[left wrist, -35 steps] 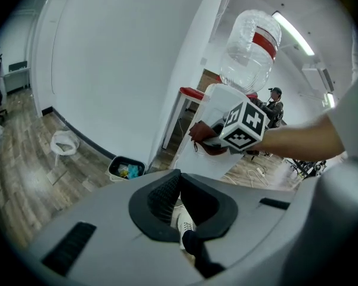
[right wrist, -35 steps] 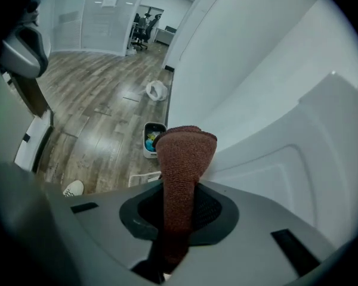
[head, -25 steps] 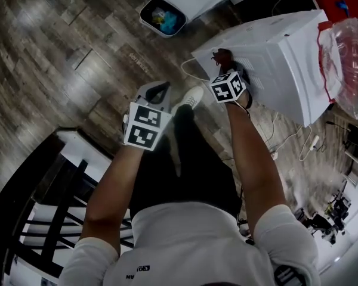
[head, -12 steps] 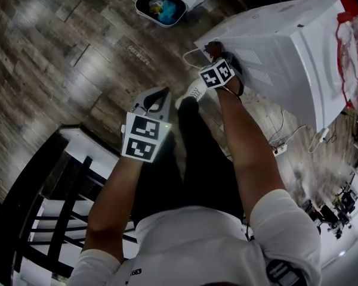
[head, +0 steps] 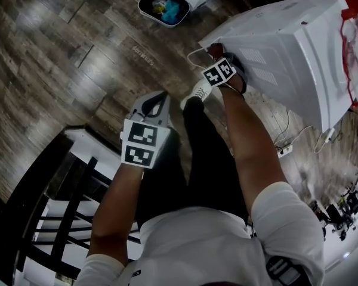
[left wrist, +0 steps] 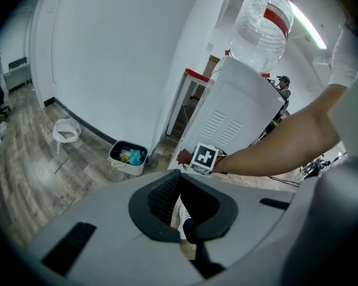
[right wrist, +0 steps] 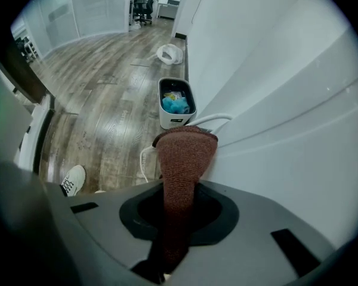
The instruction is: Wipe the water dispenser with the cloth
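1. Two grippers, one in each of the person's hands, seen from above over a wood floor (head: pixel 77 58).
2. Right gripper (head: pixel 215 57) (right wrist: pixel 178 216): arm stretched forward and down to the dispenser (head: pixel 286 46). Its jaws are clamped on a reddish-brown cloth (right wrist: pixel 184 159), which stands out between them as a folded strip with a rounded end.
3. Cloth (head: pixel 213 51) (left wrist: pixel 183 157): the free end lies against the white panel of the dispenser (right wrist: pixel 286 100), low down near its bottom corner (the side with louvred vents, as the head and left gripper views show).
4. Left gripper (head: pixel 154 103) (left wrist: pixel 182 210): held back near the person's body, well apart from the dispenser (left wrist: pixel 232 118). Its jaws stand apart with nothing between them; through the gap only the shoe (left wrist: pixel 180 210) and a dark trouser leg show.
5. Bottle (left wrist: pixel 262 25): clear, with a red band, upended on top of the dispenser.
6. Cable (right wrist: pixel 209 119) (head: pixel 194 58): white, looping out from the foot of the dispenser just beside the cloth's end.
7. Bin (head: pixel 162 6) (left wrist: pixel 128 158) (right wrist: pixel 176 103): a small open container with blue and yellow scraps inside, on the floor against the white wall, near the dispenser's corner but not touching it.
8. Shoe (head: pixel 198 91) (right wrist: pixel 73 179): white, planted on the floor just below the right gripper's marker cube in the head view.
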Tool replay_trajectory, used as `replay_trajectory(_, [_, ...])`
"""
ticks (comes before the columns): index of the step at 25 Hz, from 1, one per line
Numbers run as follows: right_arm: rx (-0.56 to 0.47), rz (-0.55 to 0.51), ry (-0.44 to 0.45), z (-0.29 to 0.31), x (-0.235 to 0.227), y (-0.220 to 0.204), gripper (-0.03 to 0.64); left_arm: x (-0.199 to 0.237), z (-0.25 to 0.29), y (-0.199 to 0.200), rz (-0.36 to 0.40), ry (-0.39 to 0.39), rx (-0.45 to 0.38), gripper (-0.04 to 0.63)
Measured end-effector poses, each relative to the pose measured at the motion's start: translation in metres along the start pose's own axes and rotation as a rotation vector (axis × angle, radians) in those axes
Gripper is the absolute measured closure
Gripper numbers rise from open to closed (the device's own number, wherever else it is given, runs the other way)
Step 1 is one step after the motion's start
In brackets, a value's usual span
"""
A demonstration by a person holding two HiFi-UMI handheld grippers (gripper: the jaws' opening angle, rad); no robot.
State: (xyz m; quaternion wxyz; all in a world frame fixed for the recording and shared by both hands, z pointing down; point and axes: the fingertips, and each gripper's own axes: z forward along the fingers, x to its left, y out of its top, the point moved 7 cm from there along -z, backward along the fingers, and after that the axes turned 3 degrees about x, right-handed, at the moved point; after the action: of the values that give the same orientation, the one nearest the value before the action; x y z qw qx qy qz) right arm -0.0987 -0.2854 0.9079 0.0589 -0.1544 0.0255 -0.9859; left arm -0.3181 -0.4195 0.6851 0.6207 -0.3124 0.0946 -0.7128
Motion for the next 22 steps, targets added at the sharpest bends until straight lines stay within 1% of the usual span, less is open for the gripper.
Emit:
replay_trajectory(4, [-0.032, 0.018, 0.000, -0.019, -0.001, -0.002, 0.560, -0.001, -0.010, 0.004, 0.000, 0.001, -0.019, 0.606])
replay_trajectory(7, [-0.055, 0.032, -0.015, -0.040, -0.005, -0.002, 0.561, -0.006, -0.022, 0.007, -0.011, -0.011, -0.034, 0.606])
replay_trajectory(11, [-0.086, 0.064, -0.027, -0.075, -0.005, -0.002, 0.560, -0.019, -0.044, 0.007, 0.014, -0.022, -0.036, 0.606])
replay_trajectory(14, [-0.132, 0.090, -0.027, -0.110, 0.002, -0.004, 0.561, -0.030, -0.061, 0.007, 0.048, -0.033, -0.045, 0.606])
replay_trajectory(18, [-0.195, 0.106, -0.032, -0.159, 0.008, -0.013, 0.561, -0.043, -0.082, 0.020, 0.105, -0.049, -0.074, 0.606])
replay_trajectory(20, [-0.237, 0.130, -0.028, -0.193, 0.009, -0.019, 0.561, -0.046, -0.095, 0.025, 0.106, -0.048, -0.094, 0.606])
replay_trajectory(22, [-0.291, 0.161, -0.014, -0.234, 0.011, -0.028, 0.561, -0.048, -0.108, 0.026, 0.083, -0.039, -0.114, 0.606])
